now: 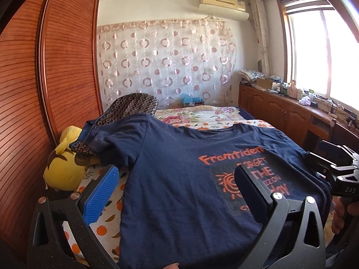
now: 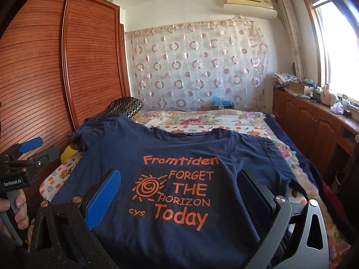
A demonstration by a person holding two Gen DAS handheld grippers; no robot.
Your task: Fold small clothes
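Floral bed (image 2: pixel 226 121) under flat navy T-shirt (image 2: pixel 179 157), both grippers' fingers (image 1: pixel 101 192) spread wide above it

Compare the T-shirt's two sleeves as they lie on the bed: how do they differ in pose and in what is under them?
The wardrobe-side sleeve is bunched and rumpled; the window-side sleeve lies spread fairly flat. The wardrobe-side sleeve sits up on a dark ring-patterned pillow, beside a yellow plush toy; the window-side sleeve rests on the floral bedding. Both are short, navy, and not yet folded in over the T-shirt.
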